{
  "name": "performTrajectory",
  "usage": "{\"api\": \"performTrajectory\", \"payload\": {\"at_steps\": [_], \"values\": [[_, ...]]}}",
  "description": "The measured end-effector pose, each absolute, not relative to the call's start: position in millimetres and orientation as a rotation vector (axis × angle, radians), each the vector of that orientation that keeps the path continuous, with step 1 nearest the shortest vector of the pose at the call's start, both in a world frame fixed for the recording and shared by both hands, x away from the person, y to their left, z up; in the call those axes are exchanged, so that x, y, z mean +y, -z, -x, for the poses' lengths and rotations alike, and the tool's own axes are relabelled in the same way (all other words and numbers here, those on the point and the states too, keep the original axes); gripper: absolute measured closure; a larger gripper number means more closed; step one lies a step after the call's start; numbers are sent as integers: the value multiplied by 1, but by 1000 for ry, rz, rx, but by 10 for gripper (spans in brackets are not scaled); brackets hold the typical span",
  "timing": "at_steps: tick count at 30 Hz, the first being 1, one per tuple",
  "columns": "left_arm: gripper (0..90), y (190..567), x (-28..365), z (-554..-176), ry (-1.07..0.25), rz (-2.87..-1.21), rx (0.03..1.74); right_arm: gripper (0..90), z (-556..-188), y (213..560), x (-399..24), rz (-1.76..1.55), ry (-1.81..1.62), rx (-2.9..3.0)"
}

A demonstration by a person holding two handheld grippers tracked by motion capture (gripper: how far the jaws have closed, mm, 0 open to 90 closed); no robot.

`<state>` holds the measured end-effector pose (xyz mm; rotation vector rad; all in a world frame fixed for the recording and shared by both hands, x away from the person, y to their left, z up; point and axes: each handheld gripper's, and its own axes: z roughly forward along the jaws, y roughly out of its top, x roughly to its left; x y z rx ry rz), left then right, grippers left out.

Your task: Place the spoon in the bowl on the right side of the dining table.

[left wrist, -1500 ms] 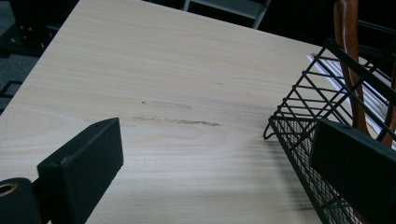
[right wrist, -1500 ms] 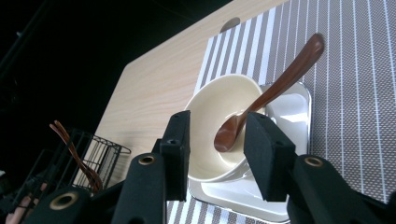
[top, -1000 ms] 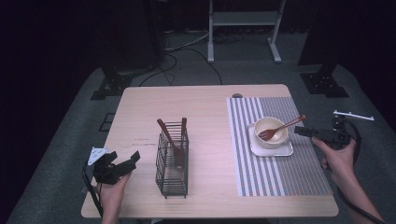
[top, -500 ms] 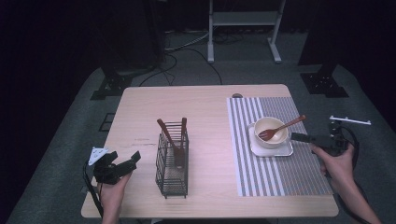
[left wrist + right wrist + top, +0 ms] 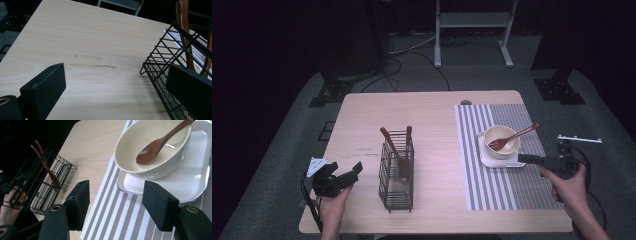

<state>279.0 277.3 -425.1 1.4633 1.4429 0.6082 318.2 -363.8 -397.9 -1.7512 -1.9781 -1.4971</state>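
- The spoon (image 5: pixel 513 138) lies in the bowl (image 5: pixel 502 141), scoop down inside and handle sticking out over the rim, away from the person. It only leans there, so a small bump could make it slide or flip out.
- The bowl sits on a white tray (image 5: pixel 497 159), on the striped mat (image 5: pixel 502 180) at the right side of the bench (image 5: pixel 422 115). A push from the side could make the bowl tip or skid on the smooth tray.
- The right tongs (image 5: pixel 116 205) are near the tray, just short of it, with nothing between them. Their jaws have just been opening and now stand wide apart. If they go straight ahead they could knock the tray edge or the bowl wall.
- The spoon handle is thin and round. A grab that is off the middle could let it slip or swing.
- The left tongs (image 5: pixel 112 90) are also wide apart and hold nothing, close beside the wire basket (image 5: pixel 397 172). The basket is tall and light, with two wooden pieces (image 5: pixel 399 150) standing in it, so a nudge could tip it over.
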Motion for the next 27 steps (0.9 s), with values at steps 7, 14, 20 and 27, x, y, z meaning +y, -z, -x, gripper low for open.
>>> {"api": "performTrajectory", "payload": {"at_steps": [7,14,20,27], "values": [[22,425,277,-279,-607,-1466,1443,365,-312,401,-356,1728,1484,-1998],[22,425,276,-279,-605,-1469,1442,353,-306,402,-351,1706,1479,-2013],[22,425,277,-279,-606,-1469,1442,345,-301,405,-347,1689,1473,-2021],[22,425,276,-279,-605,-1470,1442,339,-296,409,-342,1673,1462,-2024]]}}
